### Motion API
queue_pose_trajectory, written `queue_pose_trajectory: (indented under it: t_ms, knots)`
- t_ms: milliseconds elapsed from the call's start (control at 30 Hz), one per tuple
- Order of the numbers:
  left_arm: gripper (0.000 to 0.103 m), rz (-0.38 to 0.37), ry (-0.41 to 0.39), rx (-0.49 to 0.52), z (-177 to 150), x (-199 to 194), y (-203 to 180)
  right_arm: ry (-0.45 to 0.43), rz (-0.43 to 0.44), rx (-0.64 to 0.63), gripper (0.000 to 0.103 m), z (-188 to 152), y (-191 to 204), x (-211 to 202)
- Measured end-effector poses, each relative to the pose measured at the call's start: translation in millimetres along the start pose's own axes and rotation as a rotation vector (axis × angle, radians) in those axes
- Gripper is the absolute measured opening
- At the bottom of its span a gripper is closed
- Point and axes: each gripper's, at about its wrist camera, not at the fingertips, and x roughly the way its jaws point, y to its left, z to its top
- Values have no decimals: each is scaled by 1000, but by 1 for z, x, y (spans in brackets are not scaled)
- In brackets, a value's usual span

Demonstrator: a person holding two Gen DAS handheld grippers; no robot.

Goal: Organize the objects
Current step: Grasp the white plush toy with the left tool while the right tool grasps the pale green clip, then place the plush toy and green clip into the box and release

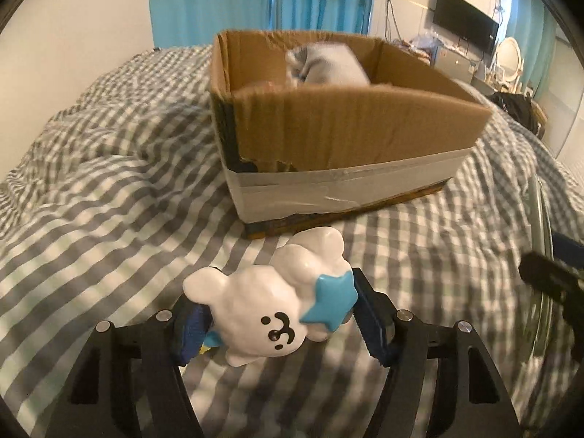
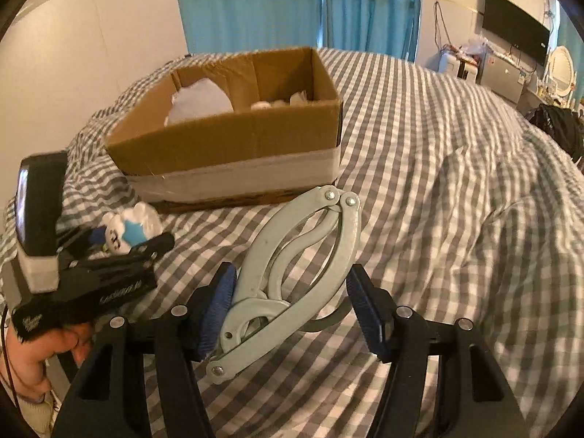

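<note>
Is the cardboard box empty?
No. The open-topped cardboard box already holds white items; what they are is too blurred to tell.

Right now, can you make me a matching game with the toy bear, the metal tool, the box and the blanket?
Things:
1. White glossy bear figurine with a blue star
2. Pale grey-green hinged metal tool
3. Brown cardboard box with white tape
4. Grey-and-white checked blanket

Matches:
A. Lies under everything
B. Between the left gripper's fingers
C. Open on top, with pale things inside
D. Between the right gripper's fingers

Pairs: 1-B, 2-D, 3-C, 4-A
</note>
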Motion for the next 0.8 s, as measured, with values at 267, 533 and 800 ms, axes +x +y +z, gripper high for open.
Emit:
queue_pose_trajectory:
  t_ms: [267,533,800]
  knots:
    - [71,8,-143,4,15,-60,-5,-84,-36,-16,63,3,3,-47]
    - [71,-35,-222,13,43,-106,-22,-190,-21,-47,63,22,8,-92]
    - [71,-55,-323,46,86,-138,-39,-303,12,-82,63,69,3,-128]
